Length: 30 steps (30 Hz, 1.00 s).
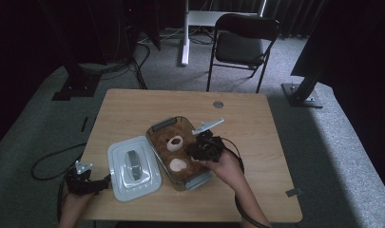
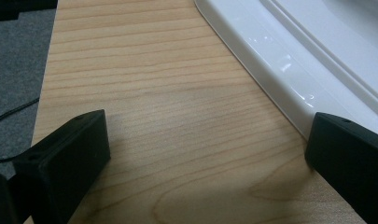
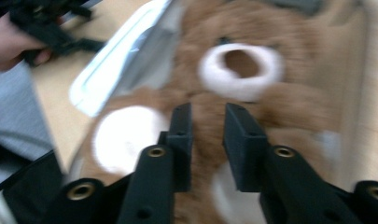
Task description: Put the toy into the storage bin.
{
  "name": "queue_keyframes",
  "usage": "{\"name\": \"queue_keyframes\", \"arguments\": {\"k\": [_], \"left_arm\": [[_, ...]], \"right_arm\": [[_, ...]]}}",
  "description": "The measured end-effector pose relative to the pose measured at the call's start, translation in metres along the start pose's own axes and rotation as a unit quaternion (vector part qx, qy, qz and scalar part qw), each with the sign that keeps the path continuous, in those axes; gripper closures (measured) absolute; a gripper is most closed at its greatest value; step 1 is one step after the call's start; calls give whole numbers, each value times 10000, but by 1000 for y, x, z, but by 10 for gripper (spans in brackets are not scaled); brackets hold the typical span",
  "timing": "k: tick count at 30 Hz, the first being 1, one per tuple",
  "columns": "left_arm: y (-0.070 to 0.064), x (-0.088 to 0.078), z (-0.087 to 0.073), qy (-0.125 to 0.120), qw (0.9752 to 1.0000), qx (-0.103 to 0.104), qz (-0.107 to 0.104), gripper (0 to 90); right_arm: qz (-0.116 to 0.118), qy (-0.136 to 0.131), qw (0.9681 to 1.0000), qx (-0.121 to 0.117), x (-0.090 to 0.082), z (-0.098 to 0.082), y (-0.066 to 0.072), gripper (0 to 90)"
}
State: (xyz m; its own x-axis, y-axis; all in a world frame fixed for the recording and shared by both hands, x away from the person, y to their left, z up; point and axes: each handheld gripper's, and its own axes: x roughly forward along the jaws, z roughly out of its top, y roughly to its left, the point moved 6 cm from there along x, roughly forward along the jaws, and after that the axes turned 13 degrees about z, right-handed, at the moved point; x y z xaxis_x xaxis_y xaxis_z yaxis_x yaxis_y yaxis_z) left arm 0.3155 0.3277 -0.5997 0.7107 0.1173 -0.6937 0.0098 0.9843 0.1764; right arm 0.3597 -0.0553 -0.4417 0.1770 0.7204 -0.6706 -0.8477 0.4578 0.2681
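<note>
Now, high view: I see the teddy bear [image 1: 177, 153] lying in the metal box [image 1: 158, 127], lid [image 1: 133, 166] beside it on the table [image 1: 133, 109]; right gripper [image 1: 199, 151] over the bear.
Left gripper view: left gripper [image 2: 196, 154] spread wide, empty, beside the lid's rim.
Right gripper view: jaws part open, pinching nothing; blur hides contact. I judge they could snag fur.

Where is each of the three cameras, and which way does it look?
High view: above the table's near side, looking forward and down; both forearms with their hand-held grippers, left and right, enter from below.
Left gripper view: on the left hand-held gripper, looking along wide-open jaws over bare wood at the lid.
Right gripper view: on the right hand-held gripper, looking down at the teddy in the box; its two jaws show, apart.
Shared: lid and teddy appear in the high view too.
</note>
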Motion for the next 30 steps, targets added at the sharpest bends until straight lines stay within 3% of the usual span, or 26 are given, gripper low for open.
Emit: {"name": "queue_keyframes", "arguments": {"k": [1, 5, 6, 7, 8, 9, 14, 15, 17, 18, 19, 20, 21, 22, 23, 24, 25, 27, 30], "left_arm": [[0, 0, 0, -2, 10000, -1, 0, 5], [0, 0, 0, -3, 10000, -3, 1, 5], [0, 0, 0, -2, 10000, -2, 1, 5], [0, 0, 0, -2, 10000, -2, 1, 5], [0, 0, 0, -2, 10000, -2, 1, 5], [0, 0, 0, -1, 10000, -1, 0, 5], [0, 0, 0, 2, 10000, 1, -2, 5], [0, 0, 0, -1, 10000, 0, -1, 5], [0, 0, 0, -6, 10000, -4, 1, 5], [0, 0, 0, -6, 10000, -4, 1, 5], [0, 0, 0, -10, 10000, -4, 4, 5], [0, 0, 0, -10, 10000, -4, 4, 5], [0, 0, 0, -10, 10000, -3, 4, 5], [0, 0, 0, -9, 10000, -1, 6, 5], [0, 0, 0, -2, 10000, 10, 3, 5], [0, 0, 0, -2, 10000, 10, 3, 5], [0, 0, 0, -12, 10000, -2, 6, 5], [0, 0, 0, -12, 10000, -18, 4, 5], [0, 0, 0, -7, 10000, -2, 2, 5]], "right_arm": [[-161, -98, 9998, 22, -5, 0, -4, 606], [-355, -180, 9991, 171, -16, -6, -16, 563], [-355, -180, 9991, 171, -16, -6, -16, 563], [-149, -182, 9996, 161, -19, -10, -15, 566], [-149, -182, 9996, 161, -19, -10, -15, 566], [-217, -151, 9996, 137, -22, -13, -14, 621], [-188, -128, 9997, 1, -24, -19, -7, 654], [-416, -131, 9990, 39, -27, -23, -13, 626], [-585, -257, 9978, 180, -32, -27, -21, 520], [-585, -257, 9978, 180, -32, -27, -21, 520], [-858, -404, 9949, 344, -38, -32, -32, 447], [-858, -404, 9949, 344, -38, -32, -32, 447], [-959, -529, 9930, 451, -42, -35, -37, 382], [-1172, -753, 9885, 582, -49, -42, -48, 324], [-1215, -773, 9873, 668, -51, -47, -54, 213], [-1215, -773, 9873, 668, -51, -47, -54, 213], [-1188, -731, 9870, 796, -52, -56, -64, 155], [-1394, -709, 9836, 900, -52, -64, -74, 129], [-1505, -673, 9817, 953, -49, -74, -83, 124]]}}
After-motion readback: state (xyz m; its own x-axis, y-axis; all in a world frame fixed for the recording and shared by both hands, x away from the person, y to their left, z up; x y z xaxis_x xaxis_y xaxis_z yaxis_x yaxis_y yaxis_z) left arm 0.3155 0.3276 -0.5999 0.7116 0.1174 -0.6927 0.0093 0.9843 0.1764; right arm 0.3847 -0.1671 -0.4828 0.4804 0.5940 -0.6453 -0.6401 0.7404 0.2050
